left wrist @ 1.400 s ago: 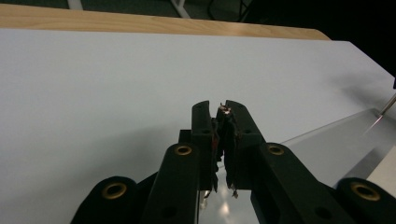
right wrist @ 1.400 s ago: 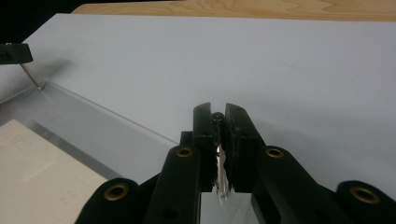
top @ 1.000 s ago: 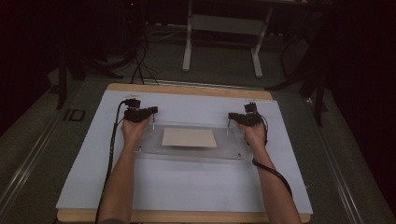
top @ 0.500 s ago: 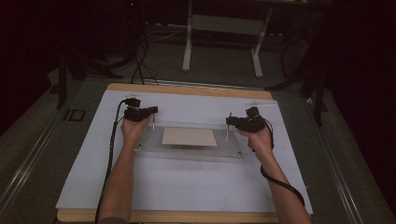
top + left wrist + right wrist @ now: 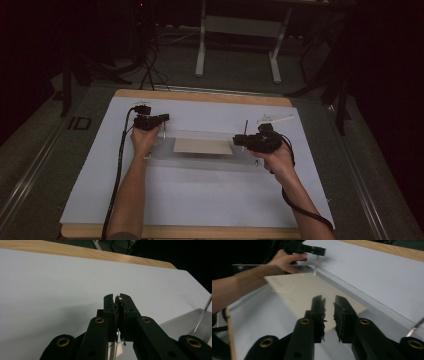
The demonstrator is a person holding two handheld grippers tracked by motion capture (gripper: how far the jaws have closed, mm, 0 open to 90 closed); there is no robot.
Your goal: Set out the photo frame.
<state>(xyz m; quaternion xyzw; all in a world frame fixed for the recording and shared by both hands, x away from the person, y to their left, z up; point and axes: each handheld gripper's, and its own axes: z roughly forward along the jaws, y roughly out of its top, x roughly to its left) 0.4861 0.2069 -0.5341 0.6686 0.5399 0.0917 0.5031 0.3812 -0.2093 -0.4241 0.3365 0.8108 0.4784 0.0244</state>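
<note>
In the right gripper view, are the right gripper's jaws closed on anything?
No: the right gripper has its jaws apart with an open gap between them, hanging over the clear plate and gripping nothing.

Dim, dark-edged high view; both gripper views brighter, with soft blur and glare.

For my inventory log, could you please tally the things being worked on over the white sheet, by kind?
Black two-jaw grippers: 2
Thin upright metal posts: 2
Clear flat plastic plate: 1
Tan rectangular paper sheet: 1
Total: 6
</note>
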